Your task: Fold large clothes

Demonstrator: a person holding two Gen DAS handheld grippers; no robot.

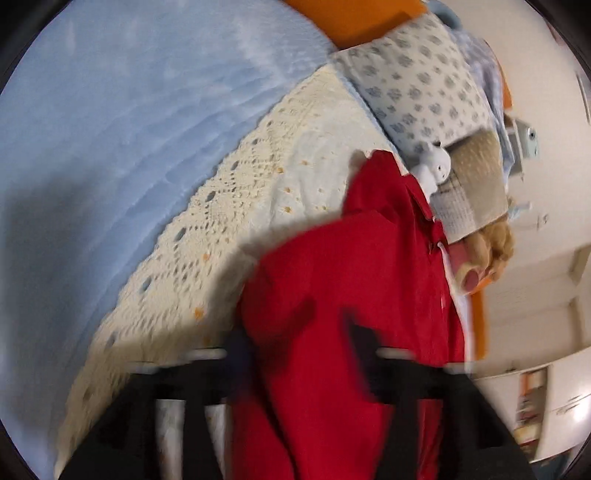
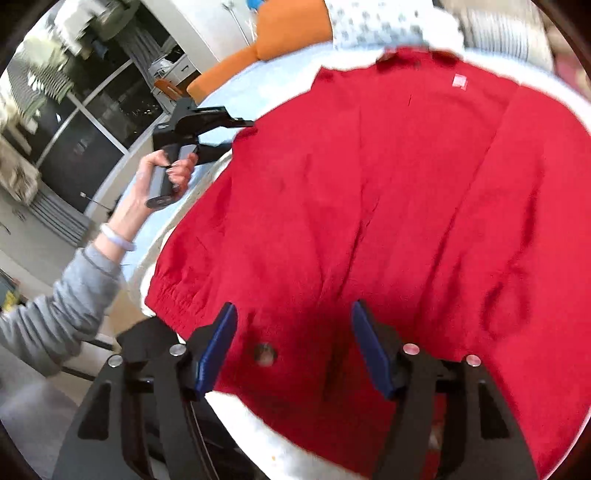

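Observation:
A large red garment (image 2: 388, 206) lies spread on a cream lace cover (image 1: 236, 206) over a bed. In the right wrist view my right gripper (image 2: 293, 325) is open above the garment's near hem, blue pads (image 2: 221, 336) apart, nothing between them. The left gripper (image 2: 240, 133) shows at the garment's left edge, held by a hand, its fingers spread over the edge of the red fabric. In the blurred left wrist view the red fabric (image 1: 343, 295) fills the gap between the fingers of the left gripper (image 1: 299, 332); whether they pinch it is unclear.
A patterned pillow (image 1: 417, 85), a teddy bear (image 1: 491, 243) and a white toy (image 1: 436, 166) lie at the head of the bed. A blue blanket (image 1: 129, 110) lies beside the lace cover. An orange headboard (image 2: 288, 33) and windows (image 2: 92, 122) stand behind.

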